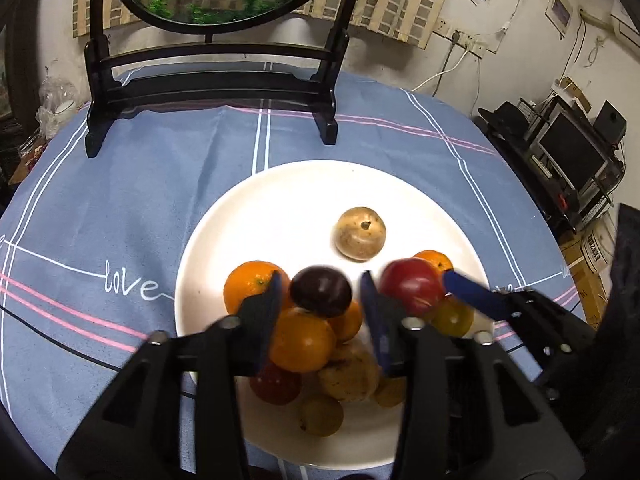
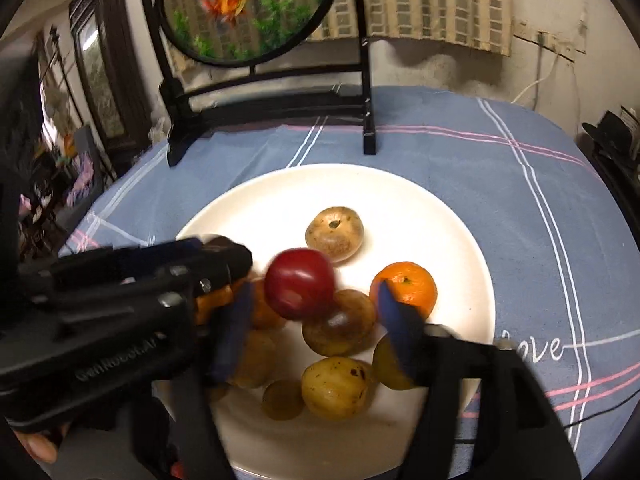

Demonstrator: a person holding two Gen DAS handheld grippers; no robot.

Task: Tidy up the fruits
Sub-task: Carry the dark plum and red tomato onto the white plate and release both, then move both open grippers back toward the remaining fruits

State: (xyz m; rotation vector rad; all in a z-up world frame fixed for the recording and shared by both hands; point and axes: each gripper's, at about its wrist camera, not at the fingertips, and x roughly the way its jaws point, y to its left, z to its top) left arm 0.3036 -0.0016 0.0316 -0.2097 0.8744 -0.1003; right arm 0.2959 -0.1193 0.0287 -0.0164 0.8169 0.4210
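Blue checked tablecloth [image 1: 168,184] under white plate [image 1: 280,196] of fruit; left gripper [image 1: 322,300] and right gripper [image 2: 316,312] both spread, holding nothing.

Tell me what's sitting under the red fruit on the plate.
The red fruit rests on a brownish-yellow fruit in the pile on the white plate. An orange one lies beside it. What lies deeper in the pile is hidden by the fruits.

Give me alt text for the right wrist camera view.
Open right tongs hover over a white plate of piled fruit, a blurred red fruit between the fingers. The left tongs reach in from the left. A blue tablecloth lies beneath.
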